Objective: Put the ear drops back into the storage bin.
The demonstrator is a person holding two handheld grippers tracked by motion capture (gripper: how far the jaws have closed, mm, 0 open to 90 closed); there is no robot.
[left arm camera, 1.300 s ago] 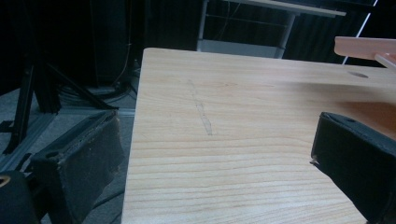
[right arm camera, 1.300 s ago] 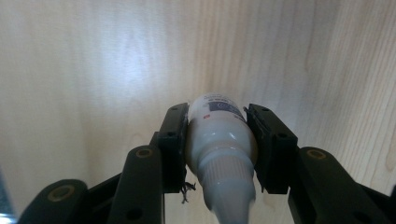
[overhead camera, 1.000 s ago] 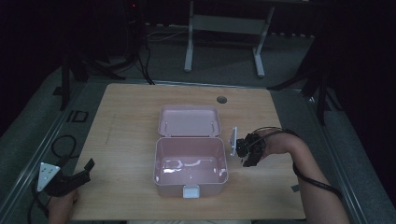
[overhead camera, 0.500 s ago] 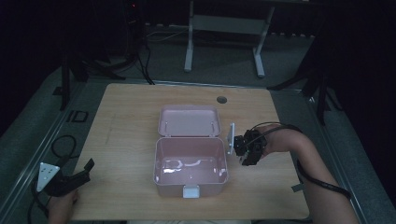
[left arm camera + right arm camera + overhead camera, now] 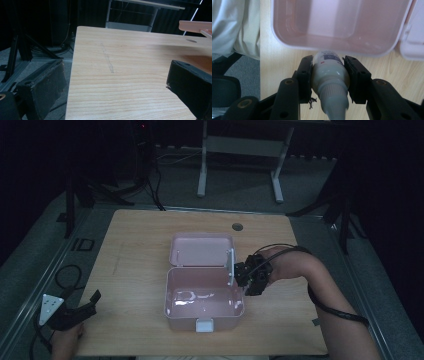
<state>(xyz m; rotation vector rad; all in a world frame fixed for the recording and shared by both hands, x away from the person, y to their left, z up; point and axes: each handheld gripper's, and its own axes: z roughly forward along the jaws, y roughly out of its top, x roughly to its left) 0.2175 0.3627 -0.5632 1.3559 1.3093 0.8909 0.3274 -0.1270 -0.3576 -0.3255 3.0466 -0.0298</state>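
The right gripper [image 5: 328, 75] clamps a white squeeze bottle [image 5: 330, 75] between its pads, held just beside the right wall of the open pink lunch box [image 5: 170, 290]. The left gripper [image 5: 75, 310] rests well to the left of the box at the table [image 5: 130, 250] edge, its jaws spread wide, holding nothing.
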